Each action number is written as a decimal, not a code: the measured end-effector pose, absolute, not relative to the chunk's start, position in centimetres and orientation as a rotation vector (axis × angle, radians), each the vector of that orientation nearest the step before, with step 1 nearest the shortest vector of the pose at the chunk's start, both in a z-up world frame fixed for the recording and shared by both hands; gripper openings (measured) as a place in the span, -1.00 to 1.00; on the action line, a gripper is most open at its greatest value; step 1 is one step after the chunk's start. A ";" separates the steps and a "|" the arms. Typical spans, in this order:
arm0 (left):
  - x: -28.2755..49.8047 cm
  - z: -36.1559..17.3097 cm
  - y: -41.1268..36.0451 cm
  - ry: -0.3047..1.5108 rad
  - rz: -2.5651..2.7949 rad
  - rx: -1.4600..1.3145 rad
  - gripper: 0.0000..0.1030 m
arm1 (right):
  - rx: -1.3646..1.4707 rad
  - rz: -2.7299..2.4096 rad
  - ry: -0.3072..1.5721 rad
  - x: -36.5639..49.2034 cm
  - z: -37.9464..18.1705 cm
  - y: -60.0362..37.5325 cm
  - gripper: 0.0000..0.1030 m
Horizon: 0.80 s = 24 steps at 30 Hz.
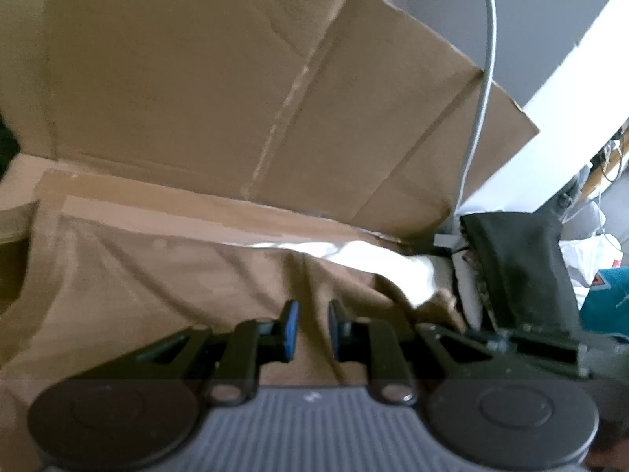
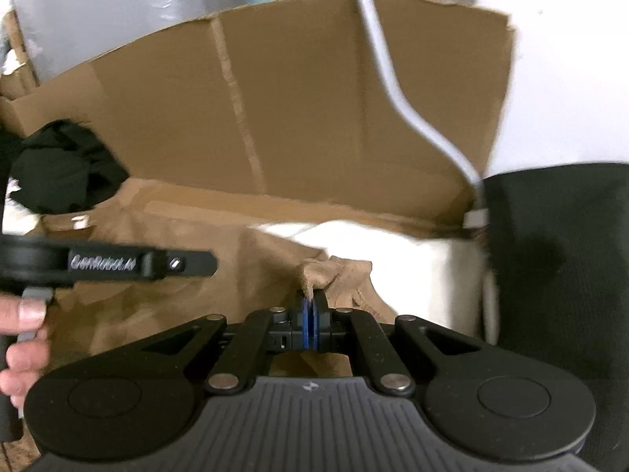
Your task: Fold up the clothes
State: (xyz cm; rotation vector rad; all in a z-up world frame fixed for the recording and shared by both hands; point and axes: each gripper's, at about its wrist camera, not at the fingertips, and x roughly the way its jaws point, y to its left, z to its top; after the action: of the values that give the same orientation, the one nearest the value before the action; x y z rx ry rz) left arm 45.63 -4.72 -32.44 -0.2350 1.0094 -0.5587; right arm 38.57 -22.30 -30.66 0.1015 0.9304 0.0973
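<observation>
A tan garment (image 1: 177, 275) lies rumpled over a white surface (image 1: 373, 259) in front of a cardboard wall. My left gripper (image 1: 312, 330) sits low on it. Its blue pads stand a narrow gap apart with tan cloth bunched between them, and creases run in toward them. In the right wrist view my right gripper (image 2: 309, 322) is shut on the tan garment (image 2: 255, 267). A pinched fold of its edge sticks up above the pads, lifted off the white surface (image 2: 412, 259). The left tool's black housing (image 2: 118, 263) reaches in from the left.
A large open cardboard box (image 2: 314, 118) stands right behind the cloth. A white cable (image 2: 393, 90) hangs across it. A black garment (image 2: 67, 169) is heaped at the left, dark fabric (image 2: 550, 275) at the right. A person's hand (image 2: 23, 322) grips the left tool.
</observation>
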 end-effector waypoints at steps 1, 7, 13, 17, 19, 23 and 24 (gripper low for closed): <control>45.6 -32.4 -4.4 1.013 -0.552 -0.234 -0.66 | 0.122 0.127 0.951 38.2 -31.0 -21.7 -0.84; 45.8 -32.6 -3.0 1.033 -0.534 -0.243 -0.65 | 0.148 0.237 1.011 36.6 -32.1 -19.4 -0.23; 45.5 -32.9 -3.1 1.048 -0.566 -0.258 -0.65 | 0.145 0.258 1.019 35.9 -32.2 -19.3 -0.22; 45.0 -32.6 -4.0 1.043 -0.614 -0.263 -0.60 | 0.126 0.233 1.000 35.4 -31.6 -20.2 -0.22; 44.7 -32.4 -4.6 1.032 -0.635 -0.267 -0.42 | 0.112 0.223 0.991 35.2 -31.3 -20.7 -0.21; 44.3 -31.9 -5.9 1.012 -0.649 -0.262 0.12 | 0.085 0.202 0.974 34.7 -30.7 -21.9 -0.10; 44.2 -31.9 -6.4 1.006 -0.656 -0.258 0.14 | 0.080 0.197 0.972 34.6 -30.7 -22.1 -0.07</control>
State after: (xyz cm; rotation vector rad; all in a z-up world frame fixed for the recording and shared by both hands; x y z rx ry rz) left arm 44.16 -6.39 -31.89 -0.2578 1.0065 -0.6556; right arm 34.55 -22.13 -30.66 0.0802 0.9723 0.1974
